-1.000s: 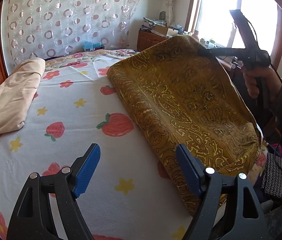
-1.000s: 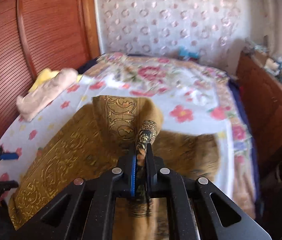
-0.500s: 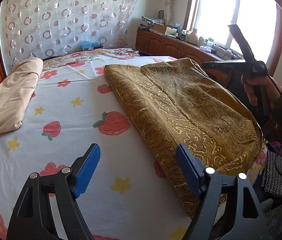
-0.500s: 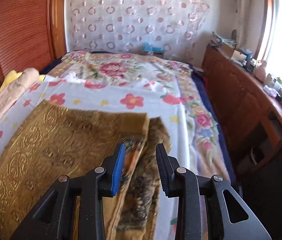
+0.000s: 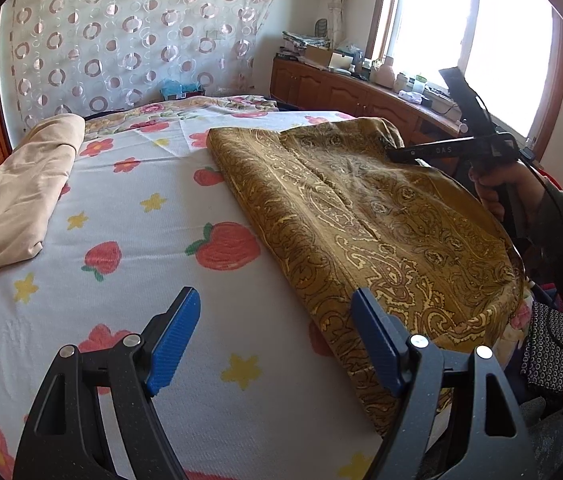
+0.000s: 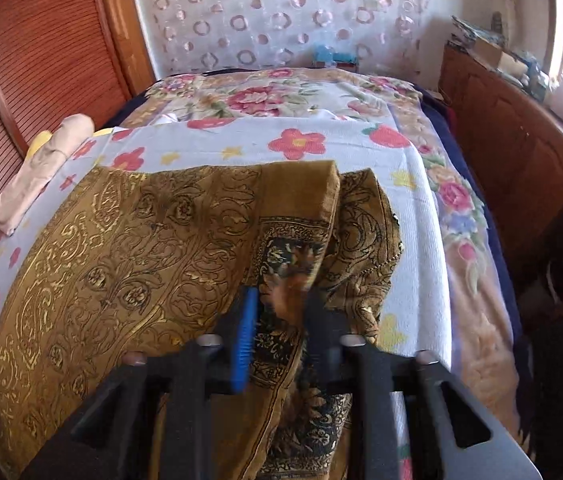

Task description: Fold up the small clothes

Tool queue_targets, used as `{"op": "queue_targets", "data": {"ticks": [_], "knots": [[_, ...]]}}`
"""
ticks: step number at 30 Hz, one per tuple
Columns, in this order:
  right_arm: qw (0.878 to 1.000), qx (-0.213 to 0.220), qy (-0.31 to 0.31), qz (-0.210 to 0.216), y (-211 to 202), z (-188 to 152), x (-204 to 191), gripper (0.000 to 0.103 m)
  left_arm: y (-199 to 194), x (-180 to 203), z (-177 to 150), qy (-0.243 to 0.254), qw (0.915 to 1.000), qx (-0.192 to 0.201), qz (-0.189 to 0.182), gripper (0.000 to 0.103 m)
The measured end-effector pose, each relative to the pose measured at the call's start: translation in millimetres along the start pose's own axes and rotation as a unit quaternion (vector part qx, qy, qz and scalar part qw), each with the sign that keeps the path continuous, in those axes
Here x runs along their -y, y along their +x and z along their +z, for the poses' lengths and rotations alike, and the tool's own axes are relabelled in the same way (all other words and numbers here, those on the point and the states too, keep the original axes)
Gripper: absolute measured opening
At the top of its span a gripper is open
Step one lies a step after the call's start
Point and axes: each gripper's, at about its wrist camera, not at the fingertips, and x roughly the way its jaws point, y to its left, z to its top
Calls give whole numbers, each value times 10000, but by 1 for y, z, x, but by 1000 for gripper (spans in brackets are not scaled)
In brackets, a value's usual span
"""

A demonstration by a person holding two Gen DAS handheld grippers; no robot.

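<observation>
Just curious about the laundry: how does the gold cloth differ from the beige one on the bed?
The gold cloth is patterned with swirls; the beige cloth is plain. The gold cloth is spread wide and flat; the beige cloth sits as a narrower bundle. The gold cloth covers more of the bed than the beige cloth. Both lie on the flowered sheet.

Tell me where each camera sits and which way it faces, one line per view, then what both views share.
Left wrist: on the left gripper, looking down across the bed toward the window; its open jaws show, plus the person's right hand holding the right gripper.
Right wrist: on the right gripper, looking down the bed toward the curtained wall; its jaws, just closing, have the gold cloth between them.
Shared: gold cloth, beige bundle, flowered sheet.
</observation>
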Motion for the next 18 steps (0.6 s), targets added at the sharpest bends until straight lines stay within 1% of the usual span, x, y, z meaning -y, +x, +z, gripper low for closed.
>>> {"op": "queue_targets", "data": {"ticks": [1,4,5,8,10,13,15,16,17,18], "knots": [[9999,40,-88,91,-5,-5,-1,5,0,0,0,4,10000,1,-1,79],[9986,405,-310,-168,-23,-7,-7,4,-1,0,1,13,10000,10,-4,79],[9977,559,-300,-237,-32,-6,-5,4,-1,-1,1,17,10000,12,-7,79],[9956,802,-199,-438,-52,-2,7,4,-3,-1,1,22,10000,27,-40,79],[9952,765,-205,-579,-56,-2,13,4,-4,-1,1,4,10000,28,-84,79],[9943,625,-236,-827,-49,-8,18,4,-7,0,-3,1,9999,-4,-164,79],[9933,528,-249,-998,-40,-9,12,4,-11,2,-6,24,9998,-17,-182,79],[9933,506,-259,-1005,-40,-10,8,4,-13,3,-8,34,9998,-16,-196,79],[9934,510,-254,-996,-42,-13,5,10,-16,4,-11,30,9997,-23,-237,79],[9929,529,-251,-1040,-46,-16,0,13,-18,4,-13,21,9996,-29,-273,79]]}}
